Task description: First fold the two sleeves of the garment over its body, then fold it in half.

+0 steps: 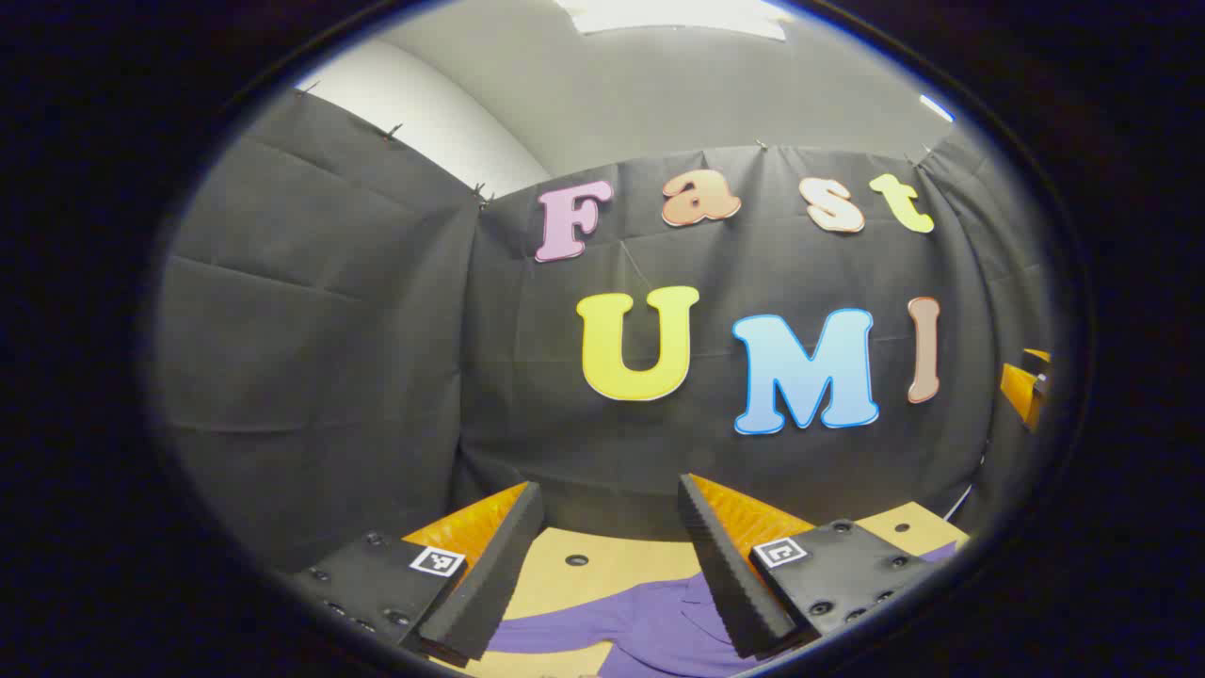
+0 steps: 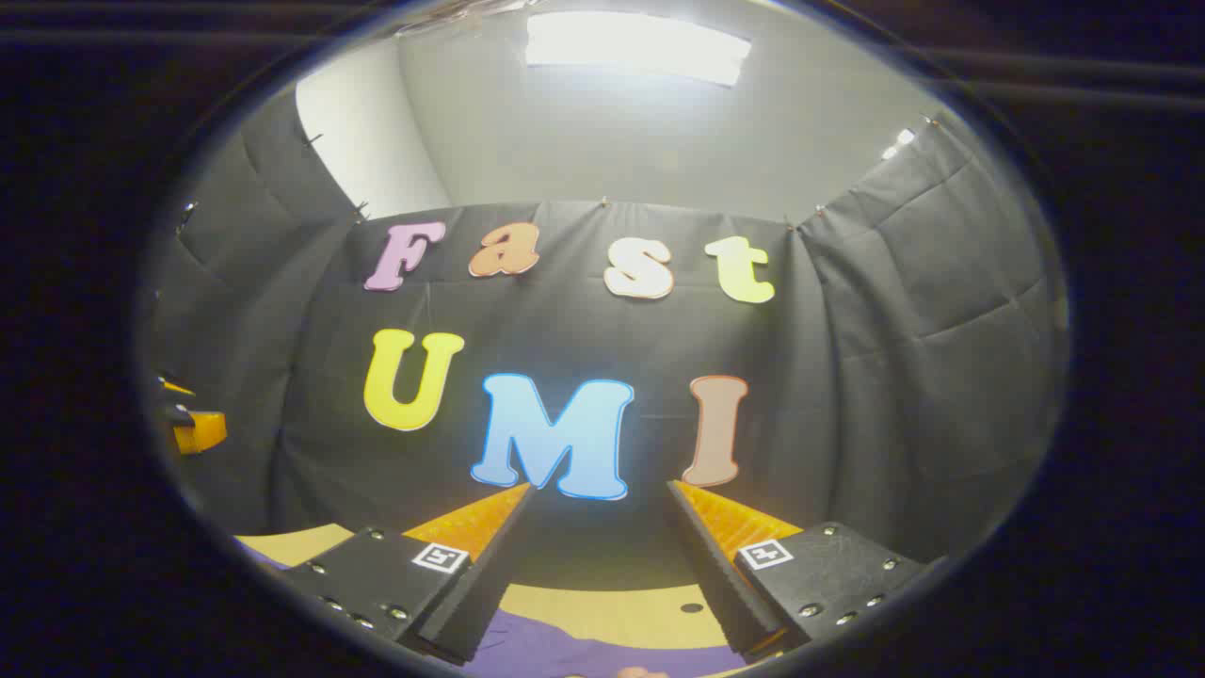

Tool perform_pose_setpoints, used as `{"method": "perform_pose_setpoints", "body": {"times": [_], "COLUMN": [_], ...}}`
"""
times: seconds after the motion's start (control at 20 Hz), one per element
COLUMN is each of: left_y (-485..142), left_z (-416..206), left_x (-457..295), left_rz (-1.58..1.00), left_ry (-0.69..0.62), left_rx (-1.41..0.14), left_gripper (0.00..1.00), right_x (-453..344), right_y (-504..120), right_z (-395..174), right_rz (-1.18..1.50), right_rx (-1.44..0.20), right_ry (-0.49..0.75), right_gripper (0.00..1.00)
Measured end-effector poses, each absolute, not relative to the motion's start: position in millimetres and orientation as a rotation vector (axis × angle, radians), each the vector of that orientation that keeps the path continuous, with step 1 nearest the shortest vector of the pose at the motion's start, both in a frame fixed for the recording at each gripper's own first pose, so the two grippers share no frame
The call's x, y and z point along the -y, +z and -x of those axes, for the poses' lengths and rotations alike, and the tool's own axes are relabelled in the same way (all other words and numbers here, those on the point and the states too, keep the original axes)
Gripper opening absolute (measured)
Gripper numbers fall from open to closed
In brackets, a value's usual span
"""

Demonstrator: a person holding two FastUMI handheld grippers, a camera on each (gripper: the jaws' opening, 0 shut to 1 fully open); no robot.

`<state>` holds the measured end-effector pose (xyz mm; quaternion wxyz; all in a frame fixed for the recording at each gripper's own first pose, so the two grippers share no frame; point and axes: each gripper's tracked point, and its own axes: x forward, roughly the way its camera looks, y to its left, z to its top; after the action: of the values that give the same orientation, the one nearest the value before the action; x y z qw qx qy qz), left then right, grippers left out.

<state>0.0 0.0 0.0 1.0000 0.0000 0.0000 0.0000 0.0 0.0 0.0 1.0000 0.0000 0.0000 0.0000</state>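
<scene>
Hanging above the table [image 1: 602, 574], the left gripper [image 1: 610, 499] stands with jaws spread wide and empty; the right gripper [image 2: 598, 504] likewise (both aimed at the wall). Below them the purple garment [image 1: 650, 626] lies on the tabletop.

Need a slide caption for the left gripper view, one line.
Left gripper open above the purple garment on the tan table, aimed at the booth's black wall.
</scene>
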Motion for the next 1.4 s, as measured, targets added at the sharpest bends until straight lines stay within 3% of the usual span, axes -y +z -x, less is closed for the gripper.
{"method": "perform_pose_setpoints", "body": {"times": [0.15,0.5,0.9,1.4], "left_y": [-8.1,1.2,-8.7,-34.2], "left_z": [-4.4,-26.6,-44.2,-55.1], "left_x": [17.6,51.4,63.1,38.4], "left_rz": [0.001,-0.040,-0.026,0.020], "left_ry": [-0.003,-0.146,-0.174,-0.110], "left_rx": [-0.016,0.019,0.006,-0.058], "left_gripper": [1.00,1.00,1.00,1.00], "right_x": [-7.5,8.9,7.0,77.6], "right_y": [-11.9,-21.5,-32.9,-152.6], "right_z": [-14.5,-5.7,-13.2,-20.6], "right_rz": [0.004,-0.068,-0.043,-0.040], "right_rx": [-0.029,-0.061,-0.091,-0.360], "right_ry": [0.048,-0.065,-0.073,-0.211], "right_gripper": [0.89,0.89,0.89,0.89]}}
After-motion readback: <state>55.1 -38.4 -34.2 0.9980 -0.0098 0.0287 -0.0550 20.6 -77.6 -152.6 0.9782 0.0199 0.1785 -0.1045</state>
